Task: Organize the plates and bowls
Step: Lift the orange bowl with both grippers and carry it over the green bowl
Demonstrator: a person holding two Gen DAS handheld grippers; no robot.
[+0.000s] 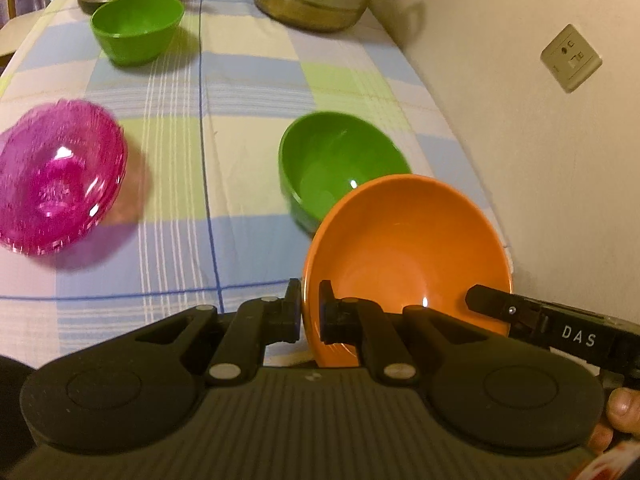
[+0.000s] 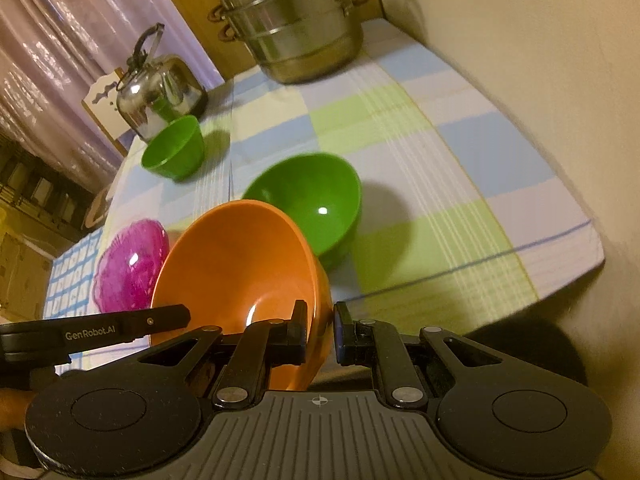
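We have the orange bowl point(image 1: 408, 248) lifted above the checked tablecloth point(image 1: 248, 80), carried between both tools, so we judge the step in hand to be bringing it to the large green bowl point(image 1: 340, 168) just beyond it, probably to nest it there. The left gripper point(image 1: 310, 312) pinches one side of the orange rim, the right gripper point(image 2: 320, 328) the opposite side, each pair of fingers pressed onto the wall. Next we would need to level the bowl, centre it over the green one and lower both hands together. The small green bowl point(image 1: 136, 28) and pink glass bowl point(image 1: 60, 176) sit well apart. Only the right wrist view shows the kettle point(image 2: 160, 84) whole; only the left shows the wall socket point(image 1: 570, 58).
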